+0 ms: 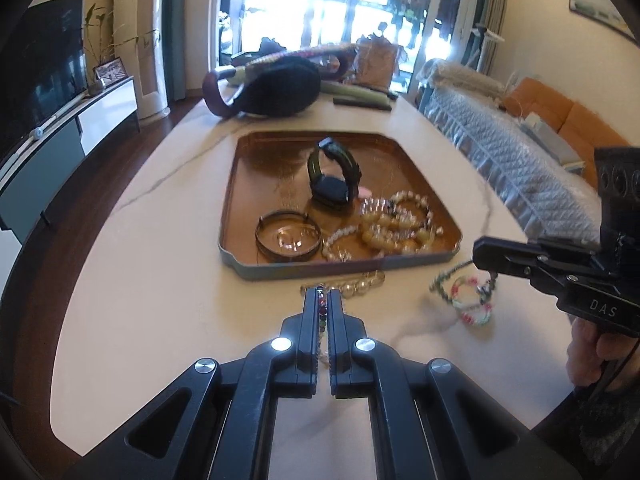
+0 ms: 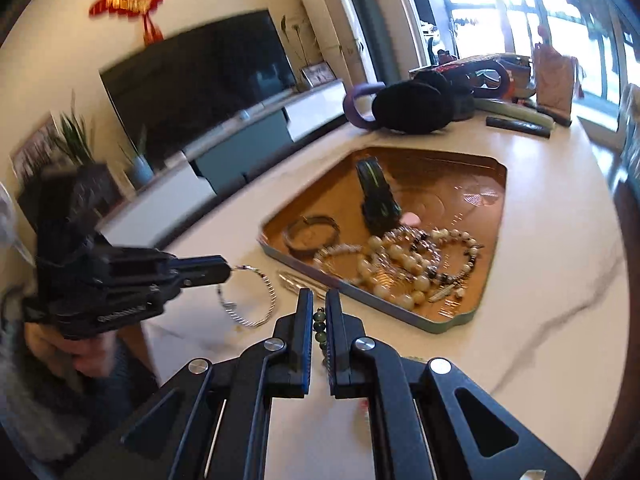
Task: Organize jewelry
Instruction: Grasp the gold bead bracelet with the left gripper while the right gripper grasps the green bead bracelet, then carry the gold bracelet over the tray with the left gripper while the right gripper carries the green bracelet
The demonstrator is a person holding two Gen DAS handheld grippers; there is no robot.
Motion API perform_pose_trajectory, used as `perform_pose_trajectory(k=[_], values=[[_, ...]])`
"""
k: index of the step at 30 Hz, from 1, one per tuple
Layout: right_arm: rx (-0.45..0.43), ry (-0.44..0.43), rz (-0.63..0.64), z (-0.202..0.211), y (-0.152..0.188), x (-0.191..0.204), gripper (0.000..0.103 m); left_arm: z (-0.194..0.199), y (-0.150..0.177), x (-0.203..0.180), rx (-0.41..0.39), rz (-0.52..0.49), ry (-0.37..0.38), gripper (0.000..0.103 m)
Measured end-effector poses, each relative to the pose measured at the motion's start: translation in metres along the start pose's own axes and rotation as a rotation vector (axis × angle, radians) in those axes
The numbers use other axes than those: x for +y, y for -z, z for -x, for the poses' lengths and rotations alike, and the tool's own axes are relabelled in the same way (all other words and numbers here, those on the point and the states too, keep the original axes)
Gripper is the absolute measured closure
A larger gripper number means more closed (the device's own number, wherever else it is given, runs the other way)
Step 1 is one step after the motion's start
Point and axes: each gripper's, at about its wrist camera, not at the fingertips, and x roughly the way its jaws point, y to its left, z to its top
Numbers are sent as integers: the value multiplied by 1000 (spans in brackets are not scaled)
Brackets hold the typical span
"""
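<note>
A copper tray (image 1: 248,184) (image 2: 480,280) on the white table holds a dark watch (image 1: 334,178) (image 2: 376,196), a bangle (image 1: 288,236) (image 2: 310,234) and several bead bracelets (image 1: 396,222) (image 2: 408,264). My left gripper (image 1: 322,294) (image 2: 226,270) is shut on a multicoloured bead bracelet (image 1: 321,312) (image 2: 256,300), held just before the tray's near rim. My right gripper (image 2: 319,296) (image 1: 478,254) is shut on a green bead bracelet (image 2: 320,326) (image 1: 464,294), held above the table right of the tray. A clear bead bracelet (image 1: 356,284) lies on the table against the tray's near edge.
A black hat (image 1: 280,88) (image 2: 416,108), a purple-handled bag (image 1: 218,92) and dark sticks (image 1: 362,102) (image 2: 518,126) lie at the table's far end. A TV and low cabinet (image 1: 60,136) stand to the left, a quilted sofa (image 1: 520,160) to the right.
</note>
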Motion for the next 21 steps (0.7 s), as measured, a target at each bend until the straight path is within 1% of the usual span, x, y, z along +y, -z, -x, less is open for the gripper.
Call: perform_pose_trajectory(k=[1,3,6,9,10,13,18,21], values=[[-1,-13,-11,2,0,-1,97,3,-1,2,-9,14,8,99],[-6,0,-8,4,0,0,97,8,-3,3,-14,34,31,99],[-3,21,3,3,2,1,97,7,-3,0,-16,23,26,99],[9,55,14,-1,3,-1,97,-2,-2,-1,12,13,25,99],[11,62,14,-2,3,-1,97,-7,-1,-2,31,6,27,99],[3,67,24,1,3,2,97,-12,1,-6,48,-2,19,99],[-26,92,66,11,-2,11,97,-4,-3,-14,10,-19,11,99],[-44,97,56,16,-4,11,97,-3,-6,-17,-5,-24,-6,99]])
